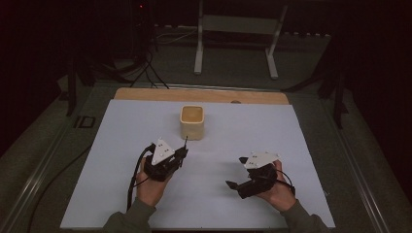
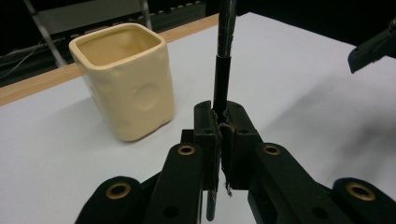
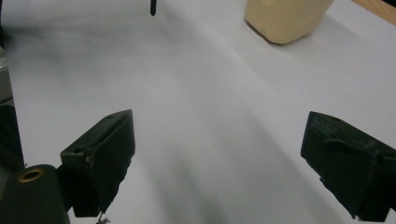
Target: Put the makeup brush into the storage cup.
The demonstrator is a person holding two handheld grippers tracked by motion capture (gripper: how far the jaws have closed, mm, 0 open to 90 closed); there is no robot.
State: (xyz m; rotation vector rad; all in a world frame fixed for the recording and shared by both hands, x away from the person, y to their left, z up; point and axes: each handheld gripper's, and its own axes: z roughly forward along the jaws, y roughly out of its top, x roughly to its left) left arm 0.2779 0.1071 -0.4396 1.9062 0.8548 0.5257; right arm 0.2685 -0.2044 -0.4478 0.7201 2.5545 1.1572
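Left gripper [image 2: 223, 128]: lower centre of the left gripper view; my jaws are pressed together on a thin black pen [image 2: 224, 56], pinching its lower part.
Pen position: stands up out of my jaws toward the top edge of that view; in the high view its tip [image 1: 185, 141] sits just left of the cup's lower corner, apart from it.
Right gripper [image 3: 224, 163]: jaws spread wide at the lower left and lower right of the right gripper view, with bare white surface between them; holding and touching nothing.
Cup [image 1: 192, 122]: cream, square-sided, upright, open top; upper centre of the high view, upper left of the left gripper view.
Cup contact: neither of my grippers touches it.
Table sheet [image 1: 252, 126]: white, covers the board; wooden strip exposed along the far edge.
Hands: left hand [image 1: 151, 187] at lower left of centre in the high view, right hand [image 1: 279, 191] at lower right, well apart.
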